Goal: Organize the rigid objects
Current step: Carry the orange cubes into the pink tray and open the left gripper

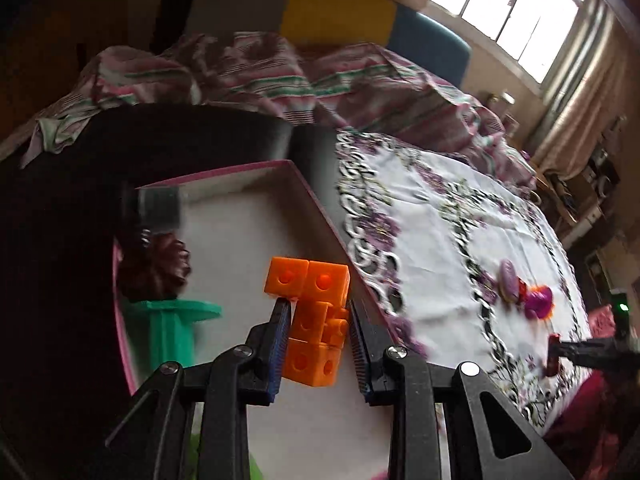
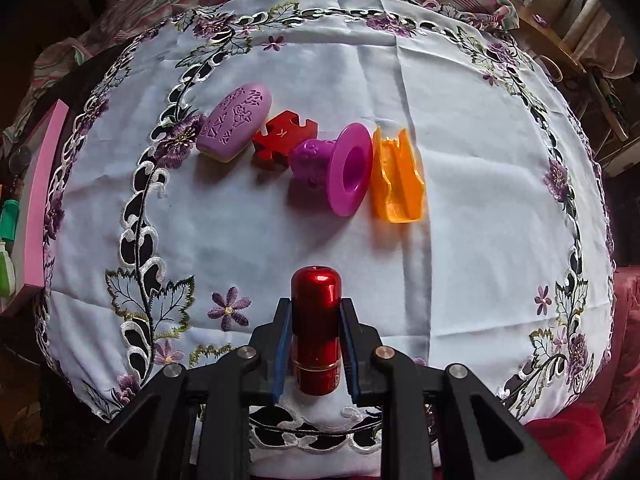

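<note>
The left gripper (image 1: 318, 344) is clamped on an orange block cluster (image 1: 314, 320), its blue pads pressed against the cluster's narrow middle, and carries it over the pink-rimmed tray (image 1: 308, 196) that sits at the left of the bench. The main risk, as I judge it, lies in that hold: the cluster is a lumpy chain of linked cubes, the pads catch only its waist, and the view is smeared with motion, so a swing could pivot the piece between the pads or shake it loose onto the tray's near-right rim rather than its white floor. A green spool (image 1: 176, 324) and a dark ridged piece (image 1: 154, 268) already lie in the tray's left part (a careless drop could knock them).

The cluster's long axis runs away from the gripper, out along the fingers, its two-cube head at the far end.

The right gripper (image 2: 314, 348) is closed on a red metallic cylinder (image 2: 316, 328), above the embroidered cloth (image 2: 480, 240) on the bench. The cylinder lies lengthwise between the pads, rounded end pointing away toward the cloth. Its glossy skin may slide through the pads if the grip eases. Farther off, in a row, rest a purple oval (image 2: 236, 126), a red puzzle piece (image 2: 282, 140), a magenta flanged piece (image 2: 340, 168) and an orange channel (image 2: 396, 176).
</note>
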Motion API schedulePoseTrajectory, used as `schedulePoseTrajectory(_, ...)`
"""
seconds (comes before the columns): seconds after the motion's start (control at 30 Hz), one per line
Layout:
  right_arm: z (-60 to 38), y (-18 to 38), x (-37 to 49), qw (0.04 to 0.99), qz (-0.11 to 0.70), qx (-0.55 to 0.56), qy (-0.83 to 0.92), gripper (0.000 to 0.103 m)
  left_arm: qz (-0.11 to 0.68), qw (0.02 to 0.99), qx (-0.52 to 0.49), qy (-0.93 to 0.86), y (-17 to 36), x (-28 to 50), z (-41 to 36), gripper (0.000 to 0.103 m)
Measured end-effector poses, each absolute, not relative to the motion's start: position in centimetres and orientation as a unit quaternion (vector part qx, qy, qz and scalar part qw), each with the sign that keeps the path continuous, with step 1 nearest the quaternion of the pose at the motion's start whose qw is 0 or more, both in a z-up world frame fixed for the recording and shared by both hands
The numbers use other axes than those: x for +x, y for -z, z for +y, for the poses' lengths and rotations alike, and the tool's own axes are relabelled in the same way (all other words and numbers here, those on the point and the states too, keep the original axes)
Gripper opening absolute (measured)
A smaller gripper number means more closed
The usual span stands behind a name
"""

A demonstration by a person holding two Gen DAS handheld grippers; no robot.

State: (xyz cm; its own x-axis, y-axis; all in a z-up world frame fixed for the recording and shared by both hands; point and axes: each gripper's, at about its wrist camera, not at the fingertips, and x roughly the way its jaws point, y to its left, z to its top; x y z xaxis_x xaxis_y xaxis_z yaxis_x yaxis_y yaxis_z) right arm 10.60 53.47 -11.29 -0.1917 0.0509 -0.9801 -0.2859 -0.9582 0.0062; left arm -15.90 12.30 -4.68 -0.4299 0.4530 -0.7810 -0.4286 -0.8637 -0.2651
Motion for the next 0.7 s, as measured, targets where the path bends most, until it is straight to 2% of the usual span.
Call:
schedulePoseTrajectory(0.2, 54.1, 11.2, 11.3, 0.113, 0.100, -0.624, -0.767, 0.022, -0.047, 0.215, -0.498, -0.839, 7.0, -21.3, 12.1, 0.029)
schedulePoseTrajectory(0.5, 55.1, 11.1, 12.2, 0.112, 0.111, -0.623, -0.766, 0.022, 0.000, 0.173, -0.514, -0.840, 9.6, -23.6, 12.8, 0.031)
schedulePoseTrajectory(0.57, 55.3, 11.1, 12.3, 0.112, 0.110, -0.625, -0.765, 0.022, 0.005, 0.174, -0.509, -0.843, 9.6, -23.2, 12.8, 0.034)
schedulePoseTrajectory(0.7, 55.6, 11.1, 12.6, 0.111, 0.106, -0.629, -0.762, 0.022, 0.011, 0.183, -0.484, -0.856, 8.3, -21.4, 12.5, 0.049)
